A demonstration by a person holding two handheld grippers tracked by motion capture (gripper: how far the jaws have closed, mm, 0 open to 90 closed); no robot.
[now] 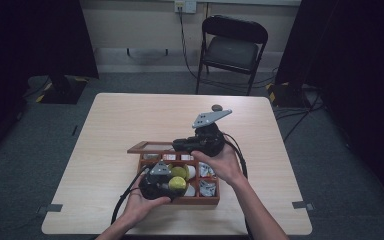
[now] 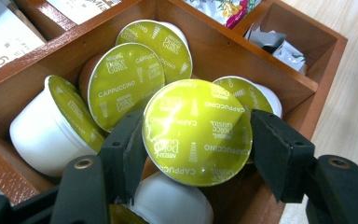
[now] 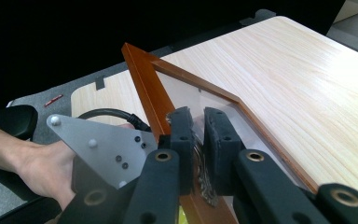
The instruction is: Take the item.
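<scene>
A wooden compartment box (image 1: 200, 201) stands on the table near the front, its glass-paned lid (image 1: 150, 147) raised. My left gripper (image 2: 198, 126) is shut on a white coffee capsule with a green foil top (image 2: 196, 133), held just above the compartment wall (image 2: 223, 51). Several more green-topped capsules (image 2: 126, 81) lie in that compartment. From the high view the left gripper (image 1: 167, 182) hovers over the box's front left with the capsule (image 1: 177, 184). My right gripper (image 3: 198, 126) is shut on the lid's wooden frame (image 3: 144, 79), holding it up behind the box (image 1: 180, 146).
Other compartments hold paper sachets (image 2: 275, 42) and packets (image 1: 207, 187). The light wooden table (image 1: 130, 115) has bare room to the left, right and back of the box. A folding chair (image 1: 232, 47) stands beyond the far edge. The left gripper's grey plate (image 3: 98, 144) shows close by.
</scene>
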